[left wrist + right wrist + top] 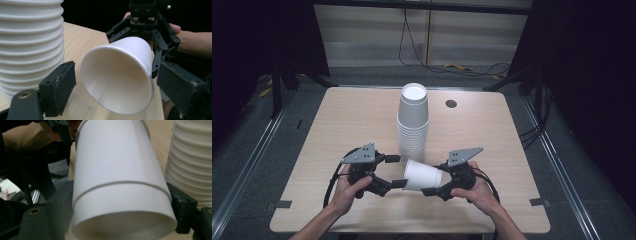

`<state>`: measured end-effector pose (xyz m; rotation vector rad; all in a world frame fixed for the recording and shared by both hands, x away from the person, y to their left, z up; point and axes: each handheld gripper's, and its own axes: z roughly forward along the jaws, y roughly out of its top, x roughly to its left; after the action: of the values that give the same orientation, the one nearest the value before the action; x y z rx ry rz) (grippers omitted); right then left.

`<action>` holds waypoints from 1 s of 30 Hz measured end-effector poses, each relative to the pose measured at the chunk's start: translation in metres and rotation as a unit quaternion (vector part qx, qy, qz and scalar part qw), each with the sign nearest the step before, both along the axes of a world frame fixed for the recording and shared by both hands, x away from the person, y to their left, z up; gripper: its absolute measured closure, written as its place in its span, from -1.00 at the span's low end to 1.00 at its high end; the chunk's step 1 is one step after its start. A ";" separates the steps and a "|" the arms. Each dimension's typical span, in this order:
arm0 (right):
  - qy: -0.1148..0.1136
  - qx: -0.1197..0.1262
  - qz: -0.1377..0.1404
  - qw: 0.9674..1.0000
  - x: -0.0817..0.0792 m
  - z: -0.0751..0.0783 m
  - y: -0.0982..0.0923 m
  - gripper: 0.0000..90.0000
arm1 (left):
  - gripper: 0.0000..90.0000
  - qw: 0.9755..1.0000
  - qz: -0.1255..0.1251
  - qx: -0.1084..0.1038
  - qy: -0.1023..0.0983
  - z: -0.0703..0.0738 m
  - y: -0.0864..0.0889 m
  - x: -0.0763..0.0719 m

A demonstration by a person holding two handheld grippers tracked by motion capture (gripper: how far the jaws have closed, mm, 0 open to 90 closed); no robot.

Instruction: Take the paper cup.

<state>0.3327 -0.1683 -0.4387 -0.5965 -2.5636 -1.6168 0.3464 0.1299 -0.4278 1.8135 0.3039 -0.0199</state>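
My two grippers are matte black: the left gripper (398,171) and right gripper (428,179) each carry a grey three-cornered plate on top, perforated linkage arms, blocky square pads with brass-ringed screw holes, and a black cable looping behind. My forearms are bare.

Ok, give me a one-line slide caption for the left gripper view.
Right gripper presents a white paper cup, mouth first, between the open left gripper jaws, beside the stacked cups.

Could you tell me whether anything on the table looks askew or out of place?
Only one item: a single paper cup lies sideways rather than upright, clamped near its base by the right tongs, mouth toward the left tongs. The cup stack stands upright, rims a little uneven.
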 end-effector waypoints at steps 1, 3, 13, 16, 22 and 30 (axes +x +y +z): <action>-0.003 0.005 -0.002 1.000 0.000 0.000 -0.001 -0.52 | -0.66 1.000 -0.001 -0.002 0.000 0.000 -0.001 -0.001; -0.015 0.024 -0.003 1.000 0.000 0.001 -0.002 -0.52 | -0.66 1.000 -0.001 0.000 -0.004 0.001 -0.001 -0.001; -0.016 0.079 0.007 0.997 -0.001 -0.006 -0.001 -0.52 | -0.66 1.000 -0.011 -0.002 -0.004 -0.002 -0.006 -0.003; -0.015 0.087 0.008 0.996 -0.002 -0.007 0.000 -0.52 | -0.68 1.000 -0.013 -0.001 -0.003 -0.004 -0.008 -0.003; -0.013 0.089 0.017 0.996 -0.004 -0.008 0.004 -0.52 | -1.00 1.000 -0.010 0.001 0.004 -0.008 -0.013 -0.002; -0.011 0.086 0.029 0.996 -0.005 -0.009 0.009 -0.52 | -0.99 1.000 -0.025 0.000 0.011 -0.012 -0.019 -0.004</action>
<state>0.3275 -0.1597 -0.4473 -0.4884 -2.3990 -1.8093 0.3428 0.1109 -0.4393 1.8213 0.2732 -0.0750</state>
